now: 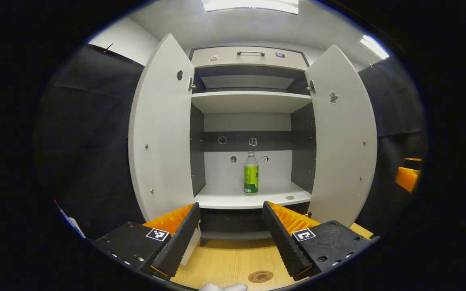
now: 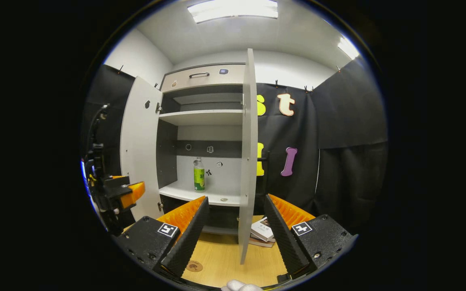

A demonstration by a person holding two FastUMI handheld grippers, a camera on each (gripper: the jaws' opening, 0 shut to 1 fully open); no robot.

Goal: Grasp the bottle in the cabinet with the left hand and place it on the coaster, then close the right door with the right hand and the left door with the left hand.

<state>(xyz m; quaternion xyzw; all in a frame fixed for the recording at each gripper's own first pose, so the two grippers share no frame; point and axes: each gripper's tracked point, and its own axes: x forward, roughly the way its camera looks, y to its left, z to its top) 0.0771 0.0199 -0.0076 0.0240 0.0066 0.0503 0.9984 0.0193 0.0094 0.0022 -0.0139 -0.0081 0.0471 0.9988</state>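
Observation:
A green-labelled bottle (image 1: pixel 251 173) stands upright on the lower shelf (image 1: pixel 253 199) of the open cabinet, also seen as the bottle (image 2: pixel 199 174) in the right gripper view. My left gripper (image 1: pixel 231 226) is open, some way in front of the cabinet and lined up with the bottle. A round brown coaster (image 1: pixel 260 276) lies on the wooden table just below the left gripper; the coaster (image 2: pixel 194 266) lies near the left finger in the right gripper view. My right gripper (image 2: pixel 235 226) is open, straddling the edge of the right door (image 2: pixel 248 153). The left door (image 1: pixel 162 129) stands wide open.
A stack of books (image 2: pixel 263 232) lies on the table to the right of the right door. A small round disc (image 1: pixel 289 197) rests on the lower shelf near the bottle. The other gripper (image 2: pixel 115 194) is at the left edge of the right gripper view. Black cloth walls flank the cabinet.

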